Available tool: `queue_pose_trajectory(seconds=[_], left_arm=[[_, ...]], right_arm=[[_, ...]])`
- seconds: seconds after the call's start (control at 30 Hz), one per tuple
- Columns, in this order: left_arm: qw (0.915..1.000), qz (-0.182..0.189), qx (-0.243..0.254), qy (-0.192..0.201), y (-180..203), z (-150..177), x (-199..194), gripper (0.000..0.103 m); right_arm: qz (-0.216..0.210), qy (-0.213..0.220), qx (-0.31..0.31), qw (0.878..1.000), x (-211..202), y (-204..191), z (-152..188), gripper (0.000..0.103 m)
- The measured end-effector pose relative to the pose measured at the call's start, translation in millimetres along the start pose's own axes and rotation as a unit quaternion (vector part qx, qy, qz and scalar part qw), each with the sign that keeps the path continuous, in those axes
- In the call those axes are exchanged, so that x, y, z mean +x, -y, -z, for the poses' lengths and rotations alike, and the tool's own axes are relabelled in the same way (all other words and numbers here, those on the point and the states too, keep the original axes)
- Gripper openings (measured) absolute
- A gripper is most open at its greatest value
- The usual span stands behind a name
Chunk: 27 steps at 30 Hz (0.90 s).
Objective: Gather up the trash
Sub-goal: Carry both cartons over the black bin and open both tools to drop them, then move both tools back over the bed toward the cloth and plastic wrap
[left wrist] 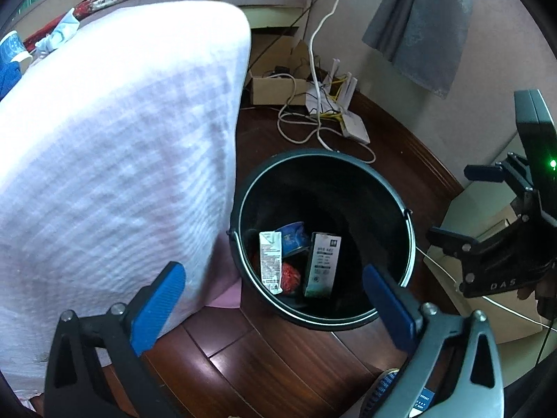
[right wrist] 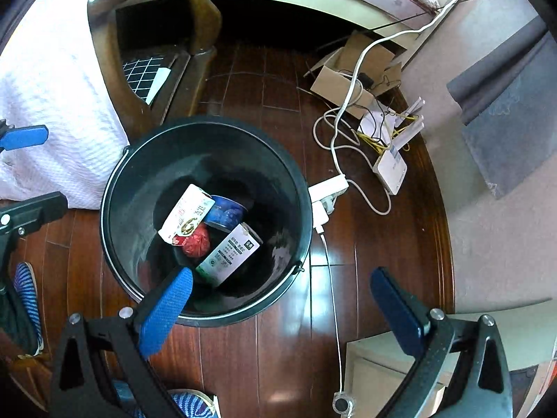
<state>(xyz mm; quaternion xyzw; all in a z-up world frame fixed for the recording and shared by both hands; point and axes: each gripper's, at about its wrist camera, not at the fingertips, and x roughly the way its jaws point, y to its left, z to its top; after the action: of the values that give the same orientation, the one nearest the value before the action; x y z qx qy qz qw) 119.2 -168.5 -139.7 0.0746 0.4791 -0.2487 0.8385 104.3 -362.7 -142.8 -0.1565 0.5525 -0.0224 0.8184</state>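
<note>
A dark round bin stands on the wooden floor. Inside it lie a white carton, a blue cup, a red crumpled ball and a dark green carton. My left gripper hangs open over the bin's near rim, holding nothing. The right wrist view shows the same bin with the white carton, blue cup, red ball and green carton. My right gripper is open and empty above the near rim. Each gripper appears at the edge of the other's view.
A white bedspread hangs down just left of the bin. Behind the bin lie a cardboard box, a white router with tangled cables, and a power strip. A pale low cabinet stands on the right. A striped slipper lies near left.
</note>
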Motion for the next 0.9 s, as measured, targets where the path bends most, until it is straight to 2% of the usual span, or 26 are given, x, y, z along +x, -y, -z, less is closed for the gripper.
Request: queue_pose_trajectory(seconds=[0.4, 0.9], left_arm=[[0.9996, -0.013, 0.002, 0.024, 2, -5, -31, 0.102], [0.9964, -0.031, -0.008, 0.079, -5, -18, -93, 0.102]], right_arm=[[-0.008, 0.018, 0.014, 1.000, -21, 3, -1, 0.103], [-0.022, 0.077, 0.030, 0.996, -76, 0, -17, 0.103]])
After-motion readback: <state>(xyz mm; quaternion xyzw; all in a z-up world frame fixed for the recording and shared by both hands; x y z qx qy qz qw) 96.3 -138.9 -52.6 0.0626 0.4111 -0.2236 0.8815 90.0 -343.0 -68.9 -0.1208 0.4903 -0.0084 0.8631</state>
